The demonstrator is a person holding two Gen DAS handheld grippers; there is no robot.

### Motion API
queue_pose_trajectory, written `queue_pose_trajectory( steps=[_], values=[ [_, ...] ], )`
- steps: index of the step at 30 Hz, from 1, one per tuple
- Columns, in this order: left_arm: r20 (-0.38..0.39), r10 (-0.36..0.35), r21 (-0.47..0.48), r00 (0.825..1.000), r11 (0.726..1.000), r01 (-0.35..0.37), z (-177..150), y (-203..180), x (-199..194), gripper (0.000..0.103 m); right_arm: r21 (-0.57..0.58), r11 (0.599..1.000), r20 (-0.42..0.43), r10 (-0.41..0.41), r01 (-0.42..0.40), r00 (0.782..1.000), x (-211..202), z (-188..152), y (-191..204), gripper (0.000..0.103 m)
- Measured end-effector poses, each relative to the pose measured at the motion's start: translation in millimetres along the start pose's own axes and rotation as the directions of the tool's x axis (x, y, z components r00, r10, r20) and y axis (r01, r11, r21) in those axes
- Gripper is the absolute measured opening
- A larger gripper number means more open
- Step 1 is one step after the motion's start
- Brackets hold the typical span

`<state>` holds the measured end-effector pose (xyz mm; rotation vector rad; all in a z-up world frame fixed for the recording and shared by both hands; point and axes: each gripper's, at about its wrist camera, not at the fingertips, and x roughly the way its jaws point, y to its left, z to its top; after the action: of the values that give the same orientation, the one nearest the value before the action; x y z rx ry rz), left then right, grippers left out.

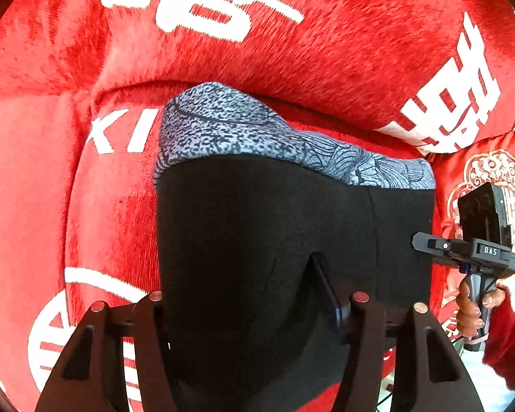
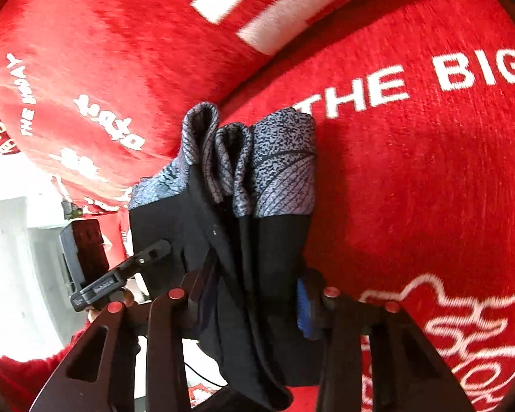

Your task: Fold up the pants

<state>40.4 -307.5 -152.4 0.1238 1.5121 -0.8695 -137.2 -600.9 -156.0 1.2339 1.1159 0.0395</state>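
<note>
- Pants (image 1: 278,240), black with a grey patterned waistband (image 1: 243,127), fill the space between the fingers of the left gripper (image 1: 254,298), which stand wide apart with the cloth bunched between them; whether they pinch it I cannot tell.
- Right gripper (image 2: 254,295) likewise has its fingers spread around the pants (image 2: 243,274), the fabric hanging in folds between them; its grip is also unclear.
- Beyond the pants, on every side, lies red plush bedding (image 1: 326,51) with white lettering.
- Left wrist view alone shows the waistband spread flat, and the right gripper (image 1: 425,240) touching the pants' edge.
- Right wrist view alone shows the waistband (image 2: 257,158) gathered into pleats.
</note>
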Motion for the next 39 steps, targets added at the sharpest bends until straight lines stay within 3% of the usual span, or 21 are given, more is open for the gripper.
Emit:
queue_pose_trajectory(
  steps=[10, 19, 21, 25, 27, 32, 34, 35, 36, 39],
  values=[
    [0.003, 0.025, -0.017, 1.0, 1.0, -0.025, -54, -17, -48, 0.058, -0.01, 0.996, -0.054, 0.089, -0.09, 0.995, -16, -48, 24, 0.041],
    [-0.045, 0.039, 0.023, 0.998, 0.999, -0.038, -93, 4, -35, 0.059, 0.075, 0.995, -0.025, 0.07, -0.067, 0.997, -1, -106, 2, 0.041],
    [-0.046, 0.055, 0.028, 0.997, 0.998, -0.054, -98, 13, -25, 0.063, 0.083, 0.996, -0.026, 0.034, -0.031, 0.999, 8, -112, -2, 0.043],
    [0.004, 0.089, 0.01, 0.996, 0.996, -0.089, -105, 31, -18, 0.092, 0.066, 0.997, -0.001, -0.045, 0.045, 0.999, 16, -116, -9, 0.05],
    [0.012, 0.116, 0.01, 0.993, 0.993, -0.117, -105, 34, -18, 0.099, 0.067, 0.995, 0.003, -0.069, 0.068, 0.998, 18, -116, -12, 0.056],
    [0.046, 0.207, 0.0, 0.977, 0.978, -0.207, -108, 36, -35, 0.099, 0.057, 0.981, 0.037, -0.187, 0.185, 0.982, 13, -121, 3, 0.063],
    [0.073, 0.273, -0.017, 0.959, 0.962, -0.272, -113, 36, -48, 0.099, 0.056, 0.966, 0.058, -0.256, 0.253, 0.965, 9, -127, 13, 0.069],
    [0.084, 0.298, -0.018, 0.951, 0.954, -0.298, -115, 35, -53, 0.099, 0.064, 0.954, 0.073, -0.296, 0.292, 0.952, 5, -131, 16, 0.079],
    [0.096, 0.324, -0.016, 0.941, 0.946, -0.324, -118, 33, -57, 0.099, 0.078, 0.942, 0.085, -0.332, 0.326, 0.939, 0, -136, 19, 0.083],
    [0.114, 0.37, 0.008, 0.922, 0.927, -0.374, -127, 23, -68, 0.099, 0.126, 0.913, 0.104, -0.401, 0.388, 0.91, -15, -153, 17, 0.083]
  ],
)
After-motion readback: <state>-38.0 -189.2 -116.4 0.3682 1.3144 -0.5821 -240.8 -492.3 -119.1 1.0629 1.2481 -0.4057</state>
